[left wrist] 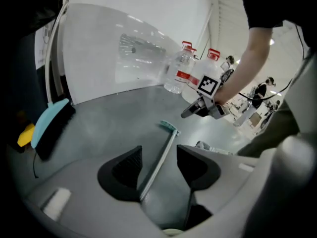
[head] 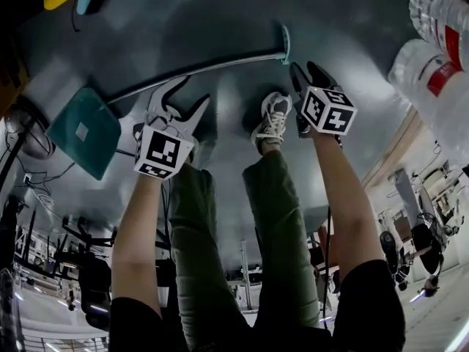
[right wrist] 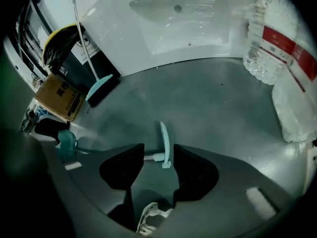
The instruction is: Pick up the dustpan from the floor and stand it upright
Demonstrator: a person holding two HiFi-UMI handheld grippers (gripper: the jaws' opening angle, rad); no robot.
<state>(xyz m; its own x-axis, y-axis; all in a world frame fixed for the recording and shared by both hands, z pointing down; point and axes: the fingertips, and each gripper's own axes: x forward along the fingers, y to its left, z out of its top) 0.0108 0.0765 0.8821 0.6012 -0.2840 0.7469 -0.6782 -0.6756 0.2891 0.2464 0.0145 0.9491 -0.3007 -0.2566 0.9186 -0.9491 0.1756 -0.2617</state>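
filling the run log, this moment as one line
dustpan: lying flat on floor | left tongs: open, handle lined up between them | right tongs: open, aimed at end grip | nothing held

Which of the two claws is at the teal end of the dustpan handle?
The right claw: the teal end cap shows between its open jaws. The left claw frames the metal shaft instead.

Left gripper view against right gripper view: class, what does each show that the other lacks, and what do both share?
Only the left gripper view shows the right gripper and the arm holding it. Only the right gripper view shows the cardboard box. Both show the dustpan handle lying on the floor, the water bottles and the broom head.
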